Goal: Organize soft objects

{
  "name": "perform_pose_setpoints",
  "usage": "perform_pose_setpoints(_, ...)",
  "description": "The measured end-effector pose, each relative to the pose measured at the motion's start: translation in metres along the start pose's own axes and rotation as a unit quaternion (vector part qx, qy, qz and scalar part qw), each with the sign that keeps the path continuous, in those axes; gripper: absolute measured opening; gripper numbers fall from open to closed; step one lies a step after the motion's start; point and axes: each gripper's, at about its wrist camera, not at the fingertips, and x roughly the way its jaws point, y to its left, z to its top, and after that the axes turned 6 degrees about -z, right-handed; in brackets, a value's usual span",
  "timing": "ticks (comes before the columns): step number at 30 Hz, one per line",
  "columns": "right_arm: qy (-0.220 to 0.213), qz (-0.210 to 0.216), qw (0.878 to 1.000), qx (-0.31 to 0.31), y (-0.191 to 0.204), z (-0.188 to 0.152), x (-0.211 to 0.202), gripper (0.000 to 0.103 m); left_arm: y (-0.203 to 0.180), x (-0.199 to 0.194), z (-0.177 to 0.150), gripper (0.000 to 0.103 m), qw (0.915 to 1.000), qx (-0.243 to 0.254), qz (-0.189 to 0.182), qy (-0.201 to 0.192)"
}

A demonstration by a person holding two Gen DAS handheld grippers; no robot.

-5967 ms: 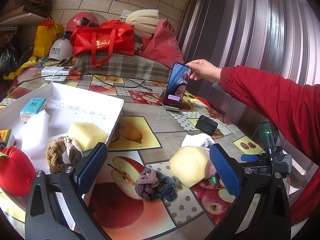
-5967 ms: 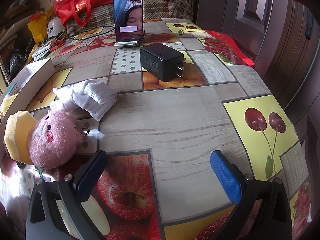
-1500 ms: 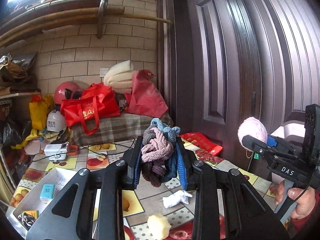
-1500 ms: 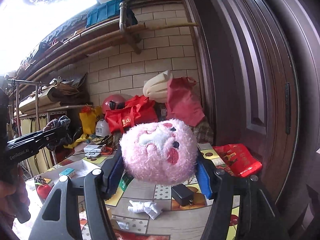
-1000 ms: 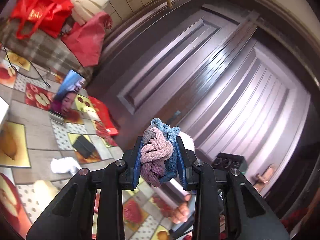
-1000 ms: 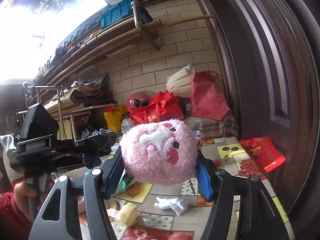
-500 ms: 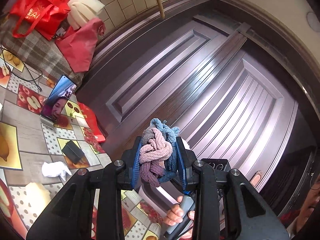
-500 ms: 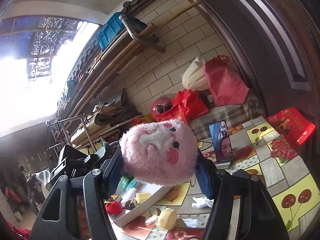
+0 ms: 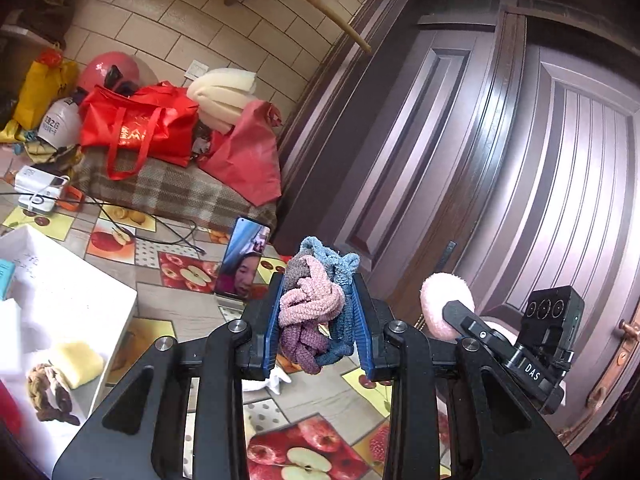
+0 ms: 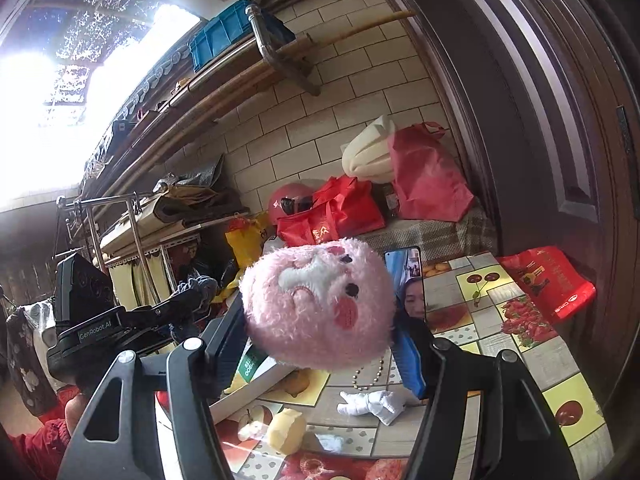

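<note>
While the left gripper (image 9: 318, 312) fingers pinch the knotted hair ties (image 9: 314, 308) mid-bundle above the bench (image 9: 192, 312) — squashy, light — the right gripper (image 10: 320, 340) squeezes the pink plush (image 10: 318, 304) at its sides, aloft — soft, compressible.

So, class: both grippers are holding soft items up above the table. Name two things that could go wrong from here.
1. The left gripper pinches only part of the knotted hair ties; loose loops hang below the pads and might slip out or snag.
2. The pink plush toy bulges beyond the right gripper, so it may squirm free, and its bead chain dangles toward the table, where it could catch on the phone.
</note>
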Motion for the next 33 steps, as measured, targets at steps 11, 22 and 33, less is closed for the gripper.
perform_pose_setpoints(11, 0.031, -0.006, 0.999, -0.035, 0.027, -0.003, 0.026, 0.065, -0.001, -0.01, -0.005, 0.032, 0.9864, 0.095, 0.134, -0.001)
perform_pose_setpoints(22, 0.239, 0.083, 0.964, -0.081, 0.138, -0.072, 0.203, 0.065, 0.168, -0.084, 0.009, 0.032, 0.9187, -0.005, 0.394, 0.023)
perform_pose_setpoints(33, 0.223, 0.066, 0.969, -0.084, 0.156, -0.103, 0.234, 0.103, 0.167, -0.094, -0.001, 0.103, 0.901, -0.004, 0.434, -0.003)
